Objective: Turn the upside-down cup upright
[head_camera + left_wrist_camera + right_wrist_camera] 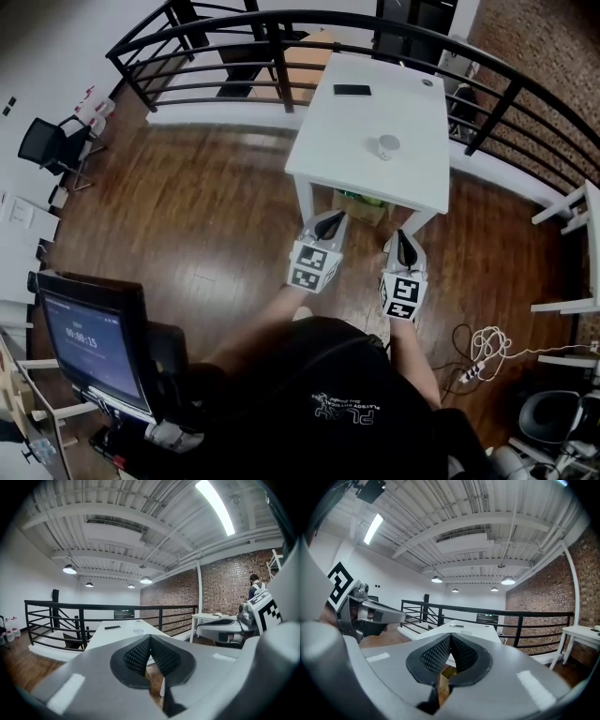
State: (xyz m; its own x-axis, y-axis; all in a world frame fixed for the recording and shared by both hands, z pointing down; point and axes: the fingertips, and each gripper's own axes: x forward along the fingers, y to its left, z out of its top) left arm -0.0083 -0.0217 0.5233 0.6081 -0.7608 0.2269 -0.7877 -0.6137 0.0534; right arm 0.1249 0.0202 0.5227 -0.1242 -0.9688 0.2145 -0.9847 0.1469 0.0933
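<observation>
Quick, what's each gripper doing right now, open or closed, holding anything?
Left gripper: closed, holding nothing.
Right gripper: closed, holding nothing.

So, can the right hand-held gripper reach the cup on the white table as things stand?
Probably yes: nothing stands between the right hand-held gripper and the cup on the white table. But its jaws are shut and it is short of the table's edge.
</observation>
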